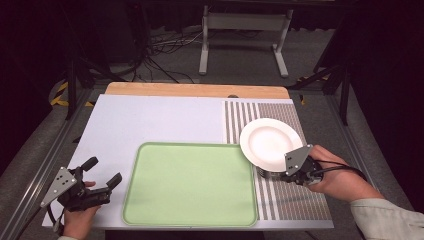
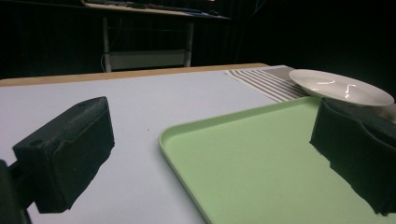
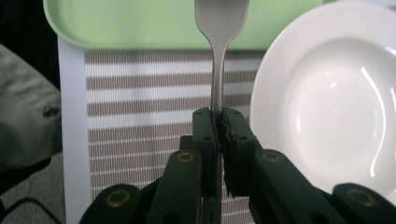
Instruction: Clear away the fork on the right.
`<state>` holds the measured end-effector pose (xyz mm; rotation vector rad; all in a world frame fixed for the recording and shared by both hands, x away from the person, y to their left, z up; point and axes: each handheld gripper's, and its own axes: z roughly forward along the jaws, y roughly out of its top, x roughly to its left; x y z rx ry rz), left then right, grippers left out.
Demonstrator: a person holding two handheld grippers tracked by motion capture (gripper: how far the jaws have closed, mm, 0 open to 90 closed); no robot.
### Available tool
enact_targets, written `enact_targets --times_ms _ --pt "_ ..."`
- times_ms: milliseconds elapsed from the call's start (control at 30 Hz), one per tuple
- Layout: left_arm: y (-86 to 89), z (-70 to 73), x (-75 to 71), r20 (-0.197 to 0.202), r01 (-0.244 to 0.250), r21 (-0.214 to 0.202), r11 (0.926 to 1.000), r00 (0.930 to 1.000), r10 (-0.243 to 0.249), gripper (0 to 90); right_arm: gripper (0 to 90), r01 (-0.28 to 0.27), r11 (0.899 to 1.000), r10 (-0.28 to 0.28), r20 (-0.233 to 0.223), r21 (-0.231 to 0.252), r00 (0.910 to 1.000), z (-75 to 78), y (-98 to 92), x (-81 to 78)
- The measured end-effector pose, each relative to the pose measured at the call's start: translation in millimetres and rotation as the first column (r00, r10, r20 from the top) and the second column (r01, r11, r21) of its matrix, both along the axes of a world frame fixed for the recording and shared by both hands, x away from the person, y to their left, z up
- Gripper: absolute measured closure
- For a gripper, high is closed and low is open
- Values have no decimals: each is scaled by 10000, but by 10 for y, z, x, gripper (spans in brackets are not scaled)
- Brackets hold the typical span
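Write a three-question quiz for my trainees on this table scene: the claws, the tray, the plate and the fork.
1. True or false: the right claw is shut on the fork.
2. The left claw is: A) open, holding nothing; B) shut on the plate; C) shut on the tray.
3. What does the white plate rest on, and on which side of the green tray is it in the high view?

Key:
1. True; the fork's handle is pinched between the pads.
2. A.
3. The striped placemat, to the tray's right, at its far corner.
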<state>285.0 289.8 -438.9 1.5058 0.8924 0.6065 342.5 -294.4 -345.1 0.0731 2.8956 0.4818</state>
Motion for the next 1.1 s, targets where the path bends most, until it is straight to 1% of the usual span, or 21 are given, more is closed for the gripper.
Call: enact_targets --times_ms 67,133,233,267,433,500,633,667,700,733,800,867,900,933,967,1033,1100 --pt "5 3 -1 9 -12 -24 10000 10000 12 2 852 62 9989 -63 22 465 10000 22 9 -1" --pt "9 6 -4 15 -9 -15 10000 10000 9 2 852 436 9959 -433 -48 798 9990 34 22 -6" --pt "10 7 -3 33 -14 8 10000 10000 14 2 852 813 9921 -812 -49 953 9967 55 60 -10" --pt "12 7 -3 34 -15 0 10000 10000 15 2 852 813 9921 -812 -49 953 9967 55 60 -10" --pt "21 10 -3 43 -40 0 10000 10000 40 2 853 1314 9796 -1324 -35 1523 9912 130 153 -24" --pt "19 12 -5 57 -38 20 10000 10000 38 2 853 1387 9779 -1406 11 1568 9901 143 186 -19" --pt "20 10 -4 52 -31 28 10000 10000 31 2 853 1685 9757 -1706 28 1398 9853 161 293 9" --pt "21 9 -3 50 -30 22 10000 10000 30 2 853 1836 9734 -1847 -51 1374 9828 168 318 16" --pt "22 10 -3 54 -37 13 10000 10000 37 2 853 2024 9687 -2023 -153 1434 9792 173 345 23" --pt "24 10 -4 63 -43 18 10000 10000 43 2 853 2288 9608 -2275 -269 1563 9734 182 379 28" --pt "25 11 -4 75 -62 -28 10000 10000 62 2 852 2583 9528 -2538 -481 1593 9661 201 428 38" --pt "26 11 -5 80 -62 -39 10000 9999 62 2 852 2916 9408 -2845 -651 1730 9565 216 481 43" --pt "26 11 -4 77 -58 -35 10000 10000 58 2 852 2993 9373 -2915 -691 1784 9541 225 538 59" --pt "26 11 -4 77 -58 -35 10000 10000 58 2 852 2993 9373 -2915 -691 1784 9541 225 538 59" --pt "27 10 -3 78 -59 -21 10000 10000 60 2 853 3092 9328 -3003 -750 1850 9509 229 594 70" --pt "27 10 -4 83 -58 -18 10000 9999 59 2 852 3091 9329 -2997 -775 1849 9509 231 619 76" --pt "28 12 -5 85 -58 -33 10000 9999 58 2 852 3179 9305 -3078 -821 1819 9479 233 668 85"
